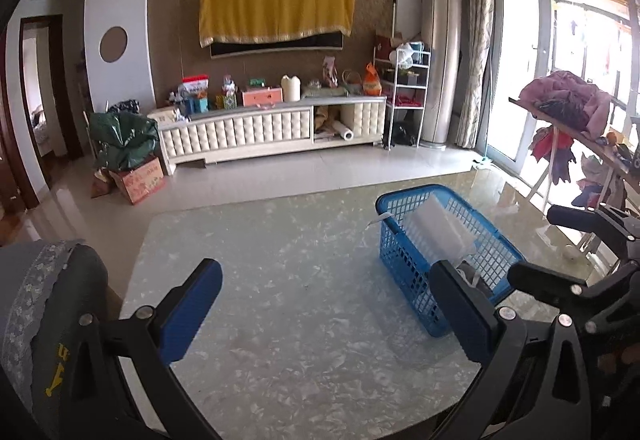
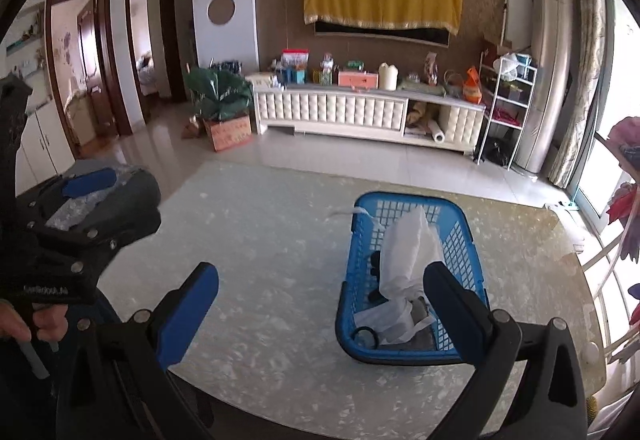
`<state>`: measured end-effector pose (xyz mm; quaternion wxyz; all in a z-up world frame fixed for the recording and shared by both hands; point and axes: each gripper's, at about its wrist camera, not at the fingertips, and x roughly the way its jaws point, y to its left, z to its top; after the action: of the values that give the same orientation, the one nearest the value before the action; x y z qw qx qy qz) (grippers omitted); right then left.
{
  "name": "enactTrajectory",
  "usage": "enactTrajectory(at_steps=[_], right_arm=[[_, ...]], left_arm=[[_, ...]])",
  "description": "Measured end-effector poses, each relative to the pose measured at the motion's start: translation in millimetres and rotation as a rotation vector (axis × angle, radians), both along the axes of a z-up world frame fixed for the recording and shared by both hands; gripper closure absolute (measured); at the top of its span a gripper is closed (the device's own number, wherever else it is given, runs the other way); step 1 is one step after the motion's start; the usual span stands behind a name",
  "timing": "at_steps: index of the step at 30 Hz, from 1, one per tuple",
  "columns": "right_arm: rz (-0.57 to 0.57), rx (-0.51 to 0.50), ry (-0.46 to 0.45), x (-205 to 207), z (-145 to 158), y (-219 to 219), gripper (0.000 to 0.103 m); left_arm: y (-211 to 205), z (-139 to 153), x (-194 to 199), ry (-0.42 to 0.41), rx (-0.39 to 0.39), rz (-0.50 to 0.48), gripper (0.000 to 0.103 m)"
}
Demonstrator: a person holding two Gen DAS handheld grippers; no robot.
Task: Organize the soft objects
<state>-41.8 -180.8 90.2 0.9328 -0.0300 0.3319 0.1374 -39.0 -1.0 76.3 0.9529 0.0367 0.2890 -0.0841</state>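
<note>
While both grippers hang over the pale marble-look table (image 1: 280, 260), neither one has anything in it. The left gripper (image 1: 324, 304) has its blue-padded fingers spread wide, nothing between them, and same story for the right gripper (image 2: 320, 308), spread wide with only tabletop in the gap. The blue plastic basket (image 2: 360, 320) sits on the table toward the right side, just past the right gripper's right finger. Inside it there's a crumpled white cloth or bag thing (image 2: 412, 248) sticking up, plus some darker bits at the bottom I honestly can't make out. A grey folded fabric piece (image 2: 132, 192) sits at the table's left edge, right by the left gripper.
</note>
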Motion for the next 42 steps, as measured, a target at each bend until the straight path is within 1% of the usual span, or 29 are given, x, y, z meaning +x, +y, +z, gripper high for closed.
enactTrajectory(at_steps=[4,7,11,16,22,29,39,42], right_arm=[[-0.006,0.024,-0.022,-1.4,2.2,-3.1,0.000],[-0.005,0.031,-0.028,-3.6,2.0,-0.6,0.000],[0.000,0.034,-0.039,-5.3,2.2,0.9,0.000],[0.001,0.026,-0.044,-8.4,0.8,2.4,0.000],[-0.001,0.033,-0.043,-9.3,-3.1,3.3,0.000],[-0.001,0.030,-0.039,-15.5,-6.2,6.5,0.001],[-0.011,0.042,-0.037,-21.5,-4.7,3.9,0.001],[-0.012,0.040,-0.038,-21.8,-4.5,4.3,0.001]], left_arm=[[-3.2,6.1,-17.8,-0.026,0.006,-0.007,0.000],[-5.2,6.8,-24.4,-0.033,-0.001,-0.011,0.000],[-8.4,5.2,-32.3,-0.035,0.014,-0.020,0.000],[-5.5,5.2,-38.5,-0.036,0.000,-0.021,0.000],[-6.6,5.4,-43.6,-0.035,0.013,-0.020,0.000],[-6.1,6.2,-49.0,-0.027,0.002,-0.027,0.000],[-10.0,9.7,-56.6,-0.049,0.014,-0.029,0.000],[-14.0,9.6,-58.8,-0.050,0.030,-0.039,0.000]])
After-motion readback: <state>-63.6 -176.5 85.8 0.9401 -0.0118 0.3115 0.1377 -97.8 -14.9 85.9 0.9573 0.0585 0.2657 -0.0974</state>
